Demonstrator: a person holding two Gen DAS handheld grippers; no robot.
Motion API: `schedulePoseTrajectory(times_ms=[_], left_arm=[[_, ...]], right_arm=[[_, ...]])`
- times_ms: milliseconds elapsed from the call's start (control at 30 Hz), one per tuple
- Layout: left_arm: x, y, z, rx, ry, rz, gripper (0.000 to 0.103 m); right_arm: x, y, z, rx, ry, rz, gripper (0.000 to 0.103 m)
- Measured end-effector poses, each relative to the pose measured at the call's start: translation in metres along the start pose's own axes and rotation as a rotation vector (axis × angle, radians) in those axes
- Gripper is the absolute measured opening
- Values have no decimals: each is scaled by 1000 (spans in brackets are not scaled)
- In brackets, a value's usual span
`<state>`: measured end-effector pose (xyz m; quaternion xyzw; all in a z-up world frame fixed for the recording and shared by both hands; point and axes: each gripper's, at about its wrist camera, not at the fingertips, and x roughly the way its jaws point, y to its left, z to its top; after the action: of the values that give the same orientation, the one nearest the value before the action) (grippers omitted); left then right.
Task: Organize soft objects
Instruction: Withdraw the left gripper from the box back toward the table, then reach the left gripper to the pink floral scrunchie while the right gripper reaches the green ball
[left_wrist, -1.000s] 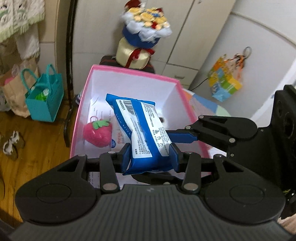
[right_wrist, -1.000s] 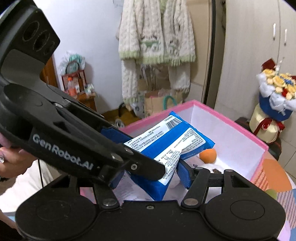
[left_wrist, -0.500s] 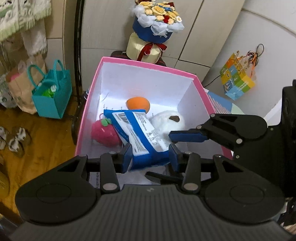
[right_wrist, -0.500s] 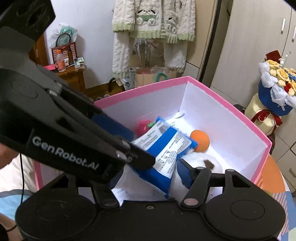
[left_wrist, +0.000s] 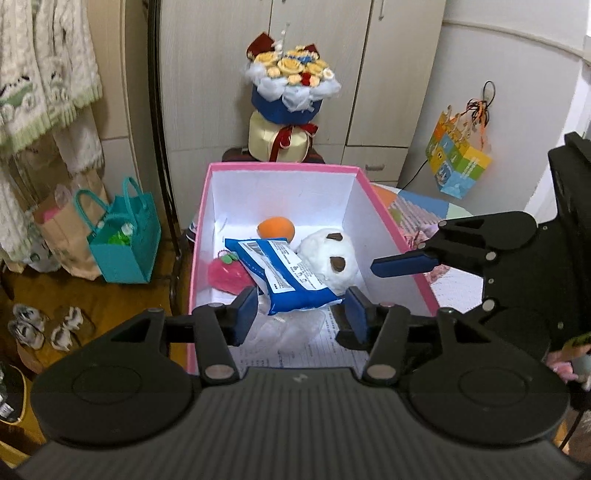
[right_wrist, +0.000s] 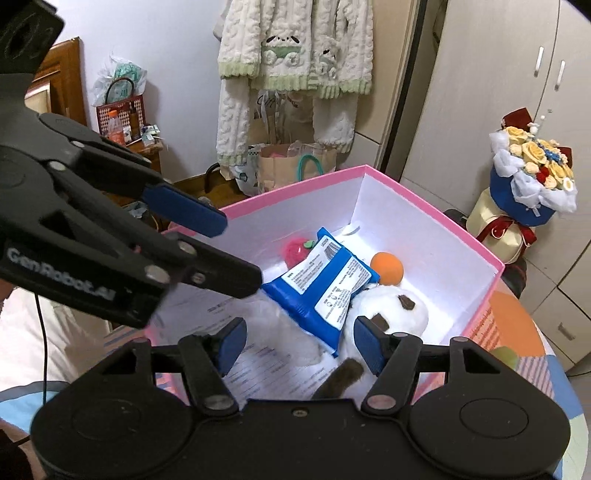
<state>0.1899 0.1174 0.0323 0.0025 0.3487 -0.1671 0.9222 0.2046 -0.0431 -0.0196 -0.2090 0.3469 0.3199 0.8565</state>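
Note:
A blue wipes packet (left_wrist: 280, 275) lies in the pink box (left_wrist: 282, 167), resting on a white plush (left_wrist: 328, 254) and a pink strawberry plush (left_wrist: 225, 275), with an orange ball (left_wrist: 276, 228) behind it. My left gripper (left_wrist: 301, 314) hovers just short of the packet's near end; its jaws are opening and the pads stand clear of it. My right gripper (right_wrist: 300, 343) is open over the box's near side, with the packet (right_wrist: 325, 288) lying beyond its fingers. One of the right gripper's fingers (left_wrist: 402, 263) reaches in from the right in the left wrist view.
A bouquet (left_wrist: 290, 96) stands behind the box. On the wooden floor to the left are a teal bag (left_wrist: 122, 240) and shoes (left_wrist: 44, 325). A colourful paper bag (left_wrist: 458, 166) hangs at the right. Knit clothes (right_wrist: 291, 74) hang by the wall.
Both grippers lowered the packet into the box, let go of it and drew back. It now lies on the plush toys.

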Motion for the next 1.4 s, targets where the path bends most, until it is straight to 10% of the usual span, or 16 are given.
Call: schedulePoseTrajectory(times_ms=[667,1400], left_arm=[[-93,-63,-33,172,-120,-56,60],[-2,-178,-41,263,-55,-103,61]], right_arm=[[-123,0,-63,112,-111,-33,72],[-153,-110,-157,353,-151,-61,77]])
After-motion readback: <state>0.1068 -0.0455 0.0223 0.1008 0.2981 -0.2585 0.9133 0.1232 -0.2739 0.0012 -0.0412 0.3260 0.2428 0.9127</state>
